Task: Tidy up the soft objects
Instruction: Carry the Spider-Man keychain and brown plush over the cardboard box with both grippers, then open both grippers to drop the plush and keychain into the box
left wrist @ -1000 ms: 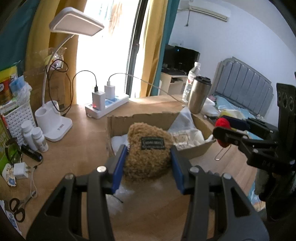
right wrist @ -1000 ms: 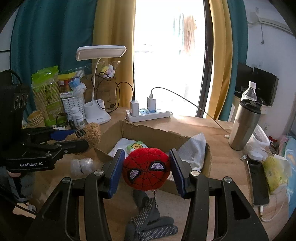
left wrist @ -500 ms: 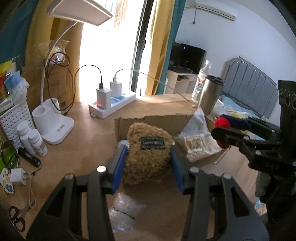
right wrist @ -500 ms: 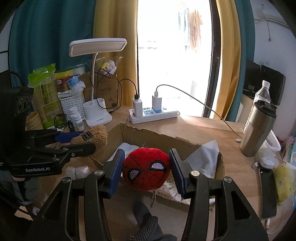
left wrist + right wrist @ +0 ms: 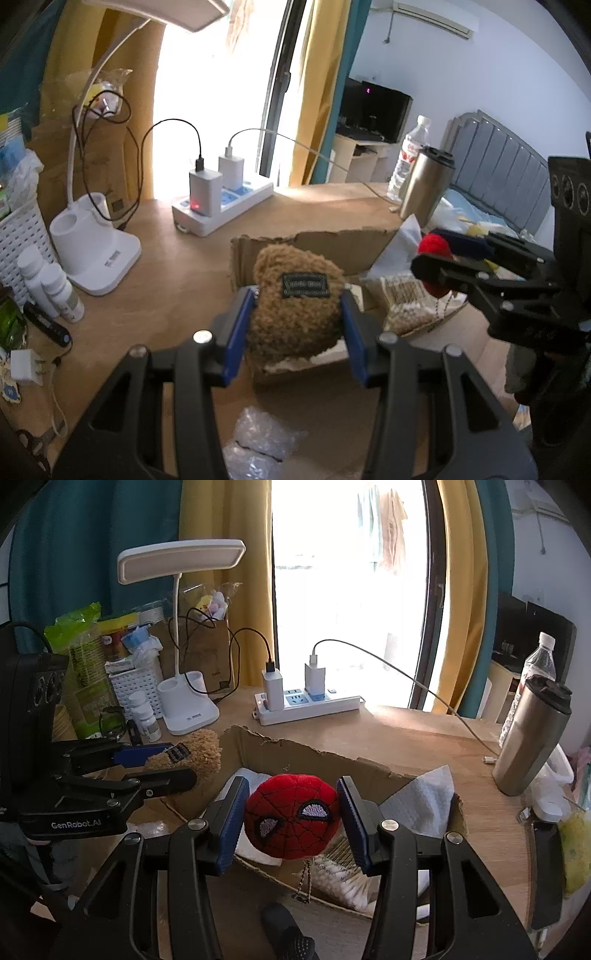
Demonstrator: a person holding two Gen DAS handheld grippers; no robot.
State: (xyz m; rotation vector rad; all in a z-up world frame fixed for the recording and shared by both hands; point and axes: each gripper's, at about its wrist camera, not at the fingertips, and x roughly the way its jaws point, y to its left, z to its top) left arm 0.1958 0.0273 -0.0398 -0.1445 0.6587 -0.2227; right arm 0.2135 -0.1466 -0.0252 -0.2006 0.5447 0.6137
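Left wrist view: the left gripper's point(image 5: 297, 314) blue fingers point(image 5: 238, 328) clamp the brown plush point(image 5: 295, 306) between them, over the near edge of the cardboard box point(image 5: 332, 243) just ahead. Right wrist view: the right gripper's point(image 5: 291, 814) fingers point(image 5: 354, 818) pinch the red spider plush point(image 5: 291, 816) above the box's point(image 5: 295, 749) inside, white cloth point(image 5: 421, 801) lying beyond the right finger

Over the last second both grippers advance toward the box point(image 5: 325, 760). The left gripper point(image 5: 297, 325), clamped on the brown plush point(image 5: 295, 310), now holds it above the box's near corner rather than short of the box, and the clear bag point(image 5: 258, 443) on the table now shows below its fingers. The right gripper point(image 5: 291, 816) now carries the red plush point(image 5: 291, 814) over the box's near edge, and the glove point(image 5: 288, 934) beneath has slid almost out of view.
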